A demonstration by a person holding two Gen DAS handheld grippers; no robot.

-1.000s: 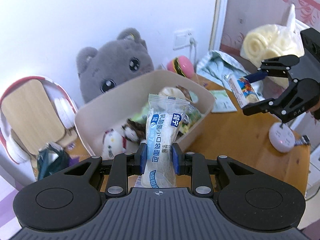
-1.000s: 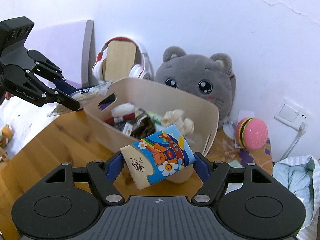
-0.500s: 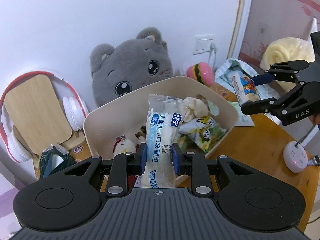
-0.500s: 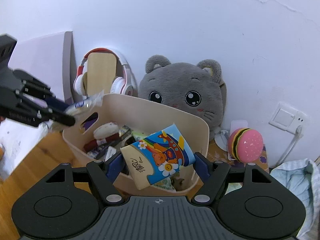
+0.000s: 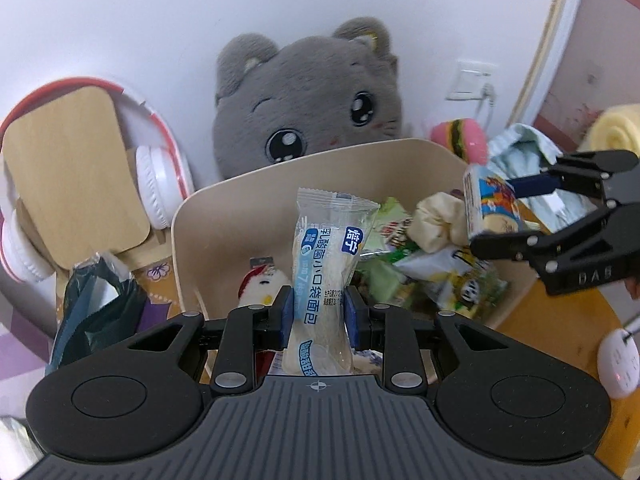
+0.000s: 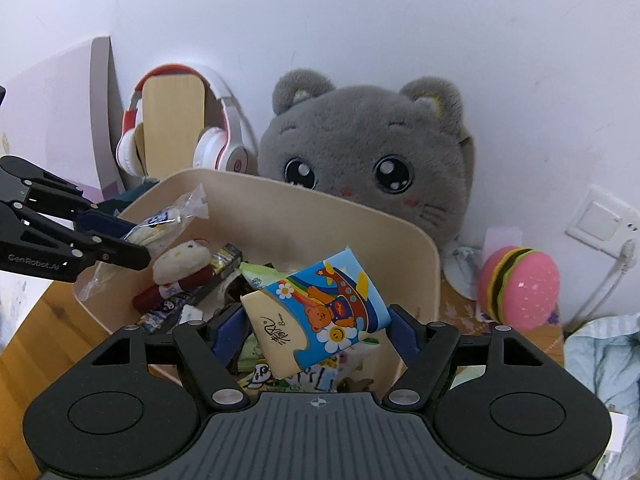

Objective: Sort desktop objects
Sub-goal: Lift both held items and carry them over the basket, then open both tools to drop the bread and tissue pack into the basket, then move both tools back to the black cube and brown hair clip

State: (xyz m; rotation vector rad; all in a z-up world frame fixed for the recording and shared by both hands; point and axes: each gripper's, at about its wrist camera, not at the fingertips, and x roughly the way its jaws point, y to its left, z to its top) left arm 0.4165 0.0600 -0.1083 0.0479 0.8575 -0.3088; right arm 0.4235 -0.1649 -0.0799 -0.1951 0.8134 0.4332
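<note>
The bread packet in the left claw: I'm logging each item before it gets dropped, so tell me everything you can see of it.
The bread packet is a clear, crinkly plastic sachet with a crimped top edge, blue and white printing in Chinese characters, and a pale, soft-looking roll inside. It stands about upright, pinched at its waist by the left claw, whose blue pads press on both sides so that the wrapper narrows there. It hangs over the beige bin, above the toys and snacks inside, touching nothing else visible.
</note>
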